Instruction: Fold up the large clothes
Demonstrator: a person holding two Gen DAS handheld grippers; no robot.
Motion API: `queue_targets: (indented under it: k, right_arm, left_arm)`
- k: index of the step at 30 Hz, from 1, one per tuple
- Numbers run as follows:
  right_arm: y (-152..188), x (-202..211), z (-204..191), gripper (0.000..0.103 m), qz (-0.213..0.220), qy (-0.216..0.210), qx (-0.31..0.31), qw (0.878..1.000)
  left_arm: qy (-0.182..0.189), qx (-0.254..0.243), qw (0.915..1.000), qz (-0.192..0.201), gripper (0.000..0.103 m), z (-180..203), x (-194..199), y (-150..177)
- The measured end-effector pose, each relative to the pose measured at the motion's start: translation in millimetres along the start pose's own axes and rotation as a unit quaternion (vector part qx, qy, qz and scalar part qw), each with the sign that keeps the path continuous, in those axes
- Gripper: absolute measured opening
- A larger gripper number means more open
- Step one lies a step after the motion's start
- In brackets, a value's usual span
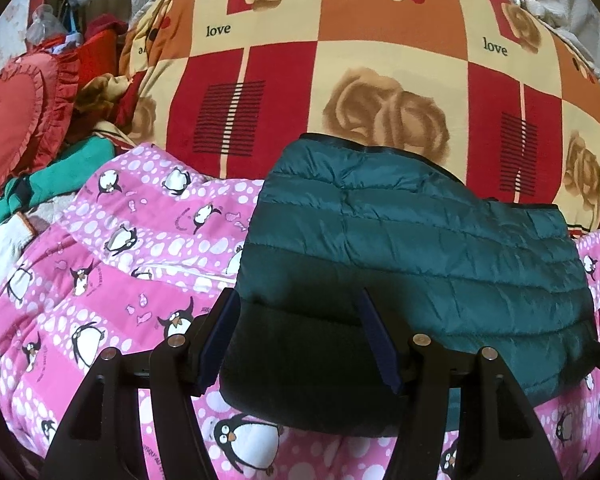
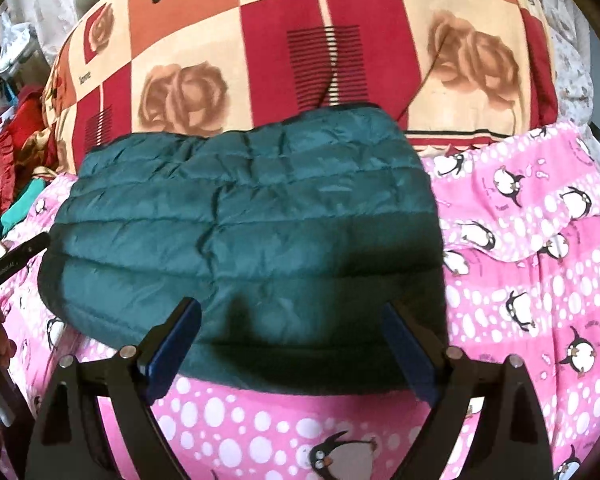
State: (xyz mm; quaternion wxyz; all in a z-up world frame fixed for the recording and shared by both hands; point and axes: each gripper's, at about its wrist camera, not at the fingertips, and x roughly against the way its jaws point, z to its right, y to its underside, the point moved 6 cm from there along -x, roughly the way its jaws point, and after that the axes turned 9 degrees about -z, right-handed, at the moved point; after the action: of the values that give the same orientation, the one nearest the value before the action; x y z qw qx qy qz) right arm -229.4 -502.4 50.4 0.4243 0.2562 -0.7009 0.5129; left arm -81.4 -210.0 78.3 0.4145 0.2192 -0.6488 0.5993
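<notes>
Green quilted jacket (image 1: 412, 240) folded on pink bed cover (image 1: 100, 280) | judged light, puffy, slippery; best gripped at near hem | left gripper (image 1: 300, 340) and right gripper (image 2: 292, 352) held open, empty

Soft daylight fills both views evenly, without glare; a dark shadow covers the near edge of the green quilted jacket (image 1: 400, 240) (image 2: 244, 224); the right view blurs slightly; fisheye bending curves everything around it, corners black.
</notes>
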Motion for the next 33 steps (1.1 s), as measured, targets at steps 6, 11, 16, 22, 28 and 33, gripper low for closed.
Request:
queue_targets:
  k: [6,11,16,22,28,33]
  right_arm:
    - [-0.7,-1.6,-4.3,0.095,-0.003,-0.004,-0.005,1.000]
    - [-3.1,-2.9,-3.6,0.098,-0.004,-0.006,-0.010,1.000]
    - [-5.8,-6.9,-0.8,0.099,-0.007,-0.004,-0.012,1.000]
    - [-9.8,-14.4,5.4,0.099,-0.012,-0.002,-0.018,1.000]
    - [-15.6,-24.8,12.5,0.101,-0.018,0.000,-0.025,1.000]
    - [-20.5,-32.3,20.1,0.102,-0.020,0.001,-0.034,0.999]
  left_arm:
    - [-0.003,-0.005,1.0000,0.005,0.036,1.3,5.4,1.2]
    - [-0.003,-0.003,1.0000,0.001,0.036,0.7,3.2,1.6]
    - [-0.004,-0.002,1.0000,-0.002,0.036,0.5,-1.5,2.2]
    - [-0.003,0.003,0.9999,-0.012,0.036,-0.1,-14.0,1.9]
    - [-0.004,0.006,0.9998,-0.019,0.036,-1.3,-26.6,-0.8]
    - [-0.002,0.005,0.9998,-0.021,0.036,-1.2,-32.8,-5.3]
